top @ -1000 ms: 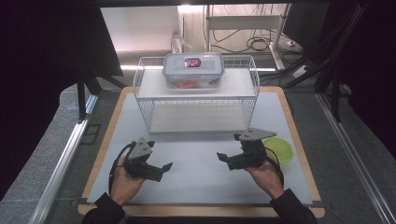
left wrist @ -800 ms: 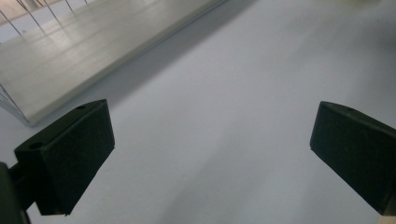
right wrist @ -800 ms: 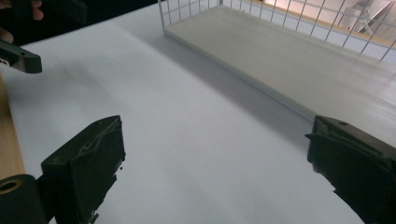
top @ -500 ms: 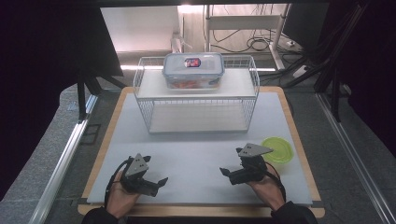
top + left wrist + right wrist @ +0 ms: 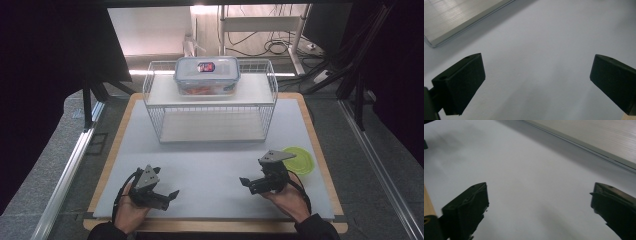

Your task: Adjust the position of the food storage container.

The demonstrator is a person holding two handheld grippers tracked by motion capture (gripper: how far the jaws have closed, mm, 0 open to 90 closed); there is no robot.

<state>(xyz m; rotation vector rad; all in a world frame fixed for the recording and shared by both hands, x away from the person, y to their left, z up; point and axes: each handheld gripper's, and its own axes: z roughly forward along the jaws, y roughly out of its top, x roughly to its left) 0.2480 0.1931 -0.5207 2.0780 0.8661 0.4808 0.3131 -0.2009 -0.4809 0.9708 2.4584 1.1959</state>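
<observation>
Hands low at the mat's point(image 5: 215, 165) near edge, left tongs point(image 5: 171, 195) and right tongs point(image 5: 245, 182) spread, empty, pointing inward.

Each hand carries a black two-jaw tool: the left gripper point(image 5: 170, 194) and the right gripper point(image 5: 245, 182) both wear a grey three-cornered plate on top, marked with small holes, and trail a thin black cable looping back by the wrist. Seen close, the fingers point(image 5: 461, 83) are blocky, matt black wedges with a small round hole near the upper edge. Dark sleeves cover the forearms.
</observation>
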